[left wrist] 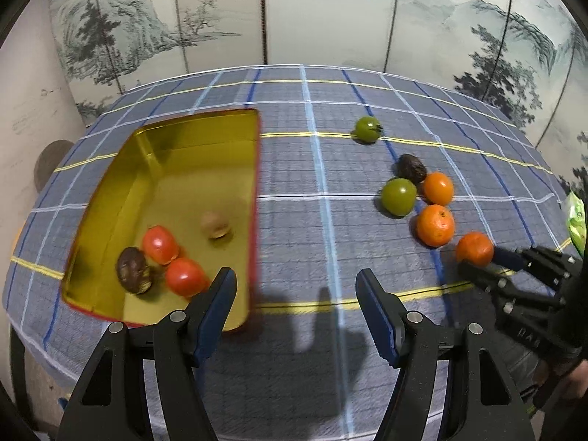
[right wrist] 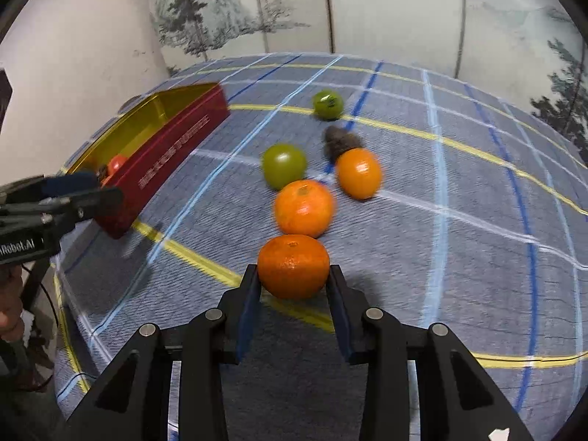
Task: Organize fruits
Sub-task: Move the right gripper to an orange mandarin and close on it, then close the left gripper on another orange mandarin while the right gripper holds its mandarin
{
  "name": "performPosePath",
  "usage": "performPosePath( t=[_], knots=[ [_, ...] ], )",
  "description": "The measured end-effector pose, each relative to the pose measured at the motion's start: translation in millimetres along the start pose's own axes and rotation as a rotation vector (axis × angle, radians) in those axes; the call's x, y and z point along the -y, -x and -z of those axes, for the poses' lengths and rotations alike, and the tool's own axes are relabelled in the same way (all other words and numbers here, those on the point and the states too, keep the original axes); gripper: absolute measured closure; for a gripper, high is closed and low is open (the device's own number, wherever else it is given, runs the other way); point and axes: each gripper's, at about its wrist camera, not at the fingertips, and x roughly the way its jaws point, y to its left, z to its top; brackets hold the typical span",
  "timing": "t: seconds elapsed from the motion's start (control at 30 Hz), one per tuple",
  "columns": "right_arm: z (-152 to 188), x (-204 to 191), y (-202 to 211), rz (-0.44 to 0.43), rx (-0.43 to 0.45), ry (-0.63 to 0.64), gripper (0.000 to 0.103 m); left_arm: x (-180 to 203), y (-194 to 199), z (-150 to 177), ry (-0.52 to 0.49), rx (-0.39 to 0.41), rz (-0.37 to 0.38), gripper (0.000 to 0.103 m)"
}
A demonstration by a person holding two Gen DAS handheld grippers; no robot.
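Note:
A red tin with a gold inside (left wrist: 176, 169) lies on the checked cloth at the left; it holds two red fruits (left wrist: 160, 244), a dark brown one (left wrist: 134, 270) and a pale nut (left wrist: 215, 224). My left gripper (left wrist: 296, 294) is open and empty beside the tin's near right corner. My right gripper (right wrist: 294, 283) is shut on a mandarin (right wrist: 293, 266); the same mandarin shows in the left wrist view (left wrist: 474, 248). Beyond it lie two more oranges (right wrist: 304, 207) (right wrist: 359, 172), two green fruits (right wrist: 283, 165) (right wrist: 327, 104) and a dark fruit (right wrist: 340, 139).
The round table wears a blue-grey checked cloth (left wrist: 316, 220). A painted folding screen (left wrist: 330, 14) stands behind it. A green packet (left wrist: 577, 220) sits at the right edge. The tin's red outer wall (right wrist: 172, 147) shows in the right wrist view, with the left gripper (right wrist: 84, 191) beside it.

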Motion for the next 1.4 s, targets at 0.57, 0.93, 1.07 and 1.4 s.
performPosePath(
  t=[0.57,0.93,1.07,1.4],
  knots=[
    [-32.5,111.0,-21.4,0.168,0.031,-0.123,0.069,44.4,-3.6,-24.2,-0.029,0.02,0.033,0.031],
    [-29.3,129.8,-21.4,0.185,0.038,-0.124,0.069,99.4,-41.7,-33.4,-0.068,-0.062,0.159,0.031],
    [-29.1,130.6,-21.2,0.179,0.04,-0.128,0.069,110.1,-57.0,-34.3,-0.073,-0.09,0.146,0.033],
    [-28.6,133.6,-20.7,0.156,0.042,-0.143,0.069,123.9,-79.4,-33.2,-0.1,-0.117,0.119,0.061]
  ],
)
